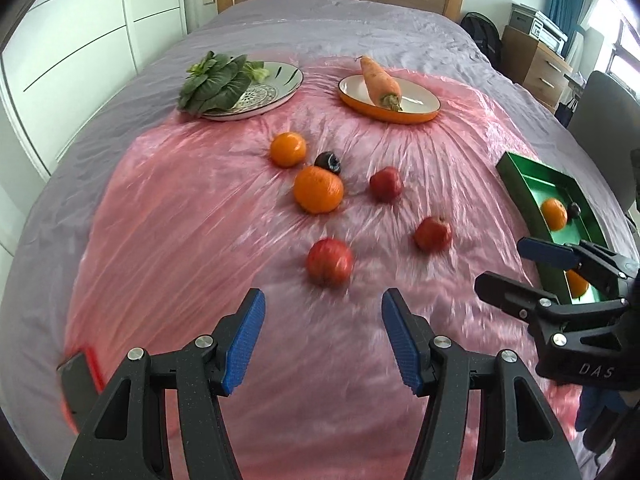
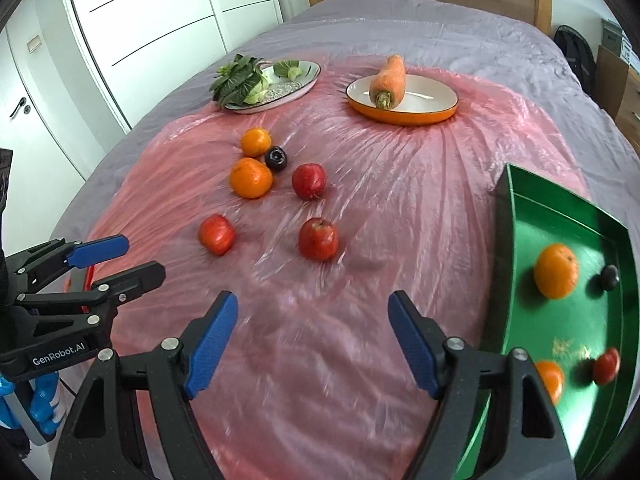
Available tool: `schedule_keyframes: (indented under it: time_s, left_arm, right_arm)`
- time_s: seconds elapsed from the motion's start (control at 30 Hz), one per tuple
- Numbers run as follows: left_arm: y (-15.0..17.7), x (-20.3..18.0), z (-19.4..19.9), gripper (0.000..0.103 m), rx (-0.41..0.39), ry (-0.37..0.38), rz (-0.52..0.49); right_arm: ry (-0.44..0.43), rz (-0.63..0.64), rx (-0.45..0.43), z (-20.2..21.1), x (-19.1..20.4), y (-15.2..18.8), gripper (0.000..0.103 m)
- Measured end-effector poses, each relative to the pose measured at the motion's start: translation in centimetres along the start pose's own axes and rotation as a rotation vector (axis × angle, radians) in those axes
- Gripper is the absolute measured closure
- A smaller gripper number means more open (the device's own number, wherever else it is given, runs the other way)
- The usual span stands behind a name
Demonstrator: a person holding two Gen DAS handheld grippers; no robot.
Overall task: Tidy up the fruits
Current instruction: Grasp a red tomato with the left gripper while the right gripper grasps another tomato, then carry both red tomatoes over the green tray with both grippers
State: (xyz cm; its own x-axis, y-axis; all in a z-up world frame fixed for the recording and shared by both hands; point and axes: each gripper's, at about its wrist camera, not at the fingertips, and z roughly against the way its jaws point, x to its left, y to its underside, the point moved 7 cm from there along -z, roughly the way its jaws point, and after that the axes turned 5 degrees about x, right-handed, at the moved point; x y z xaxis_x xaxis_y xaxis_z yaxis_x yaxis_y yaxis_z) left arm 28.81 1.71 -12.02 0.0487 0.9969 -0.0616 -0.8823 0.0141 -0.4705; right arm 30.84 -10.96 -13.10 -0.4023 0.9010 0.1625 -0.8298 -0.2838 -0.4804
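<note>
On the pink sheet lie two oranges (image 1: 288,149) (image 1: 319,189), a dark plum (image 1: 328,161) and three red apples (image 1: 386,184) (image 1: 433,233) (image 1: 330,266). My left gripper (image 1: 323,308) hovers open and empty just short of the nearest apple. At the right, a green tray (image 2: 508,216) holds two oranges (image 2: 556,271) (image 2: 550,380), a plum (image 2: 610,277) and a red fruit (image 2: 606,366). Beside the tray's left wall my right gripper (image 2: 313,304) stands open over bare sheet, nothing between its fingers. Each gripper shows in the other's view: right gripper (image 1: 500,262), left gripper (image 2: 142,256).
A patterned plate (image 1: 288,84) with leafy greens (image 1: 216,84) and an orange-rimmed plate (image 1: 424,114) with a carrot (image 1: 380,80) sit at the far side. The pink sheet (image 1: 180,220) covers a grey bed (image 1: 340,24). White wardrobe doors stand left, wooden drawers and a chair right.
</note>
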Motion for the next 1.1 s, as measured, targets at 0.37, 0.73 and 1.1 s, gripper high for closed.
schedule_keyframes:
  time_s: [0.37,0.73,1.1]
  left_arm:
    - [-1.5,0.4,-3.7,0.048,0.014,0.026,0.005]
    - [-1.2,-0.2,-5.4,0.052,0.027,0.071,-0.001]
    - [-0.6,0.2,-6.5,0.074,0.030,0.089,-0.004]
  right_arm:
    - [-0.013,0.006,0.004,-3.5,-0.3,-2.7,0.000]
    - [-0.033,-0.009,0.004,-5.5,-0.4,-2.8,0.030]
    - [-0.043,-0.013,0.008,-7.0,-0.8,-2.4,0.047]
